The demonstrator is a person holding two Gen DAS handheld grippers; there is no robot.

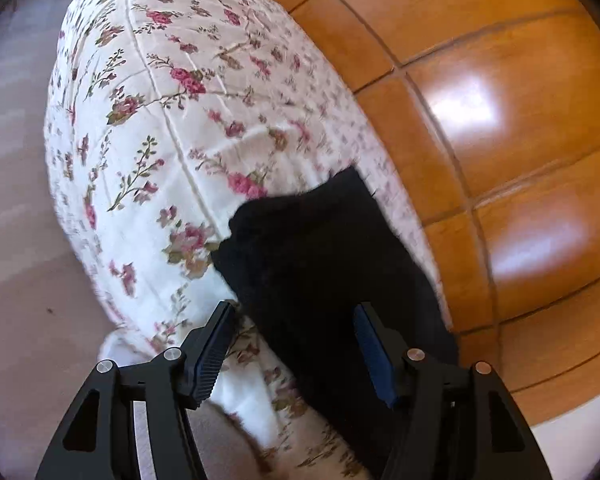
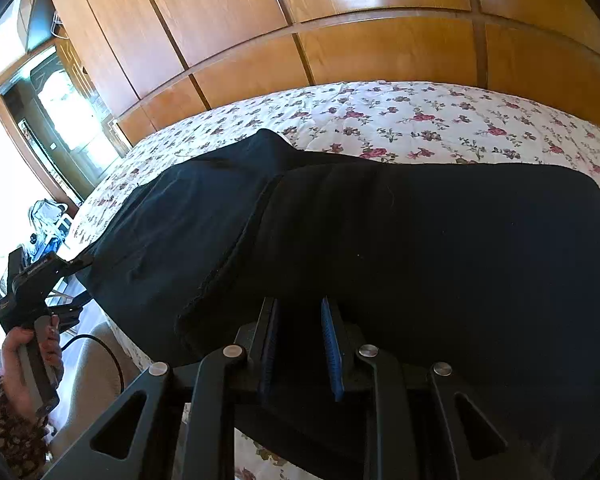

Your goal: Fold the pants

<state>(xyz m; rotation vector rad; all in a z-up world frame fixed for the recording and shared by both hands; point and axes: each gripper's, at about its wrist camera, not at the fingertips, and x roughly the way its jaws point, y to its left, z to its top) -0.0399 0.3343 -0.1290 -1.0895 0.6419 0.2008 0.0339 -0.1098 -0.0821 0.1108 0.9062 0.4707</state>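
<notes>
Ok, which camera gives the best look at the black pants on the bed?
The right wrist view: the black pants spread across most of the floral bedspread, with a seam and a folded layer visible. The left wrist view shows only one blurred dark end near the bed's edge.

Your bed's white quilted cover with pink flowers carries black fabric pants, filling the frame's centre.

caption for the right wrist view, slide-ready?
Right gripper closed on folded black pants lying on a floral bedspread, wooden wardrobe behind.
</notes>
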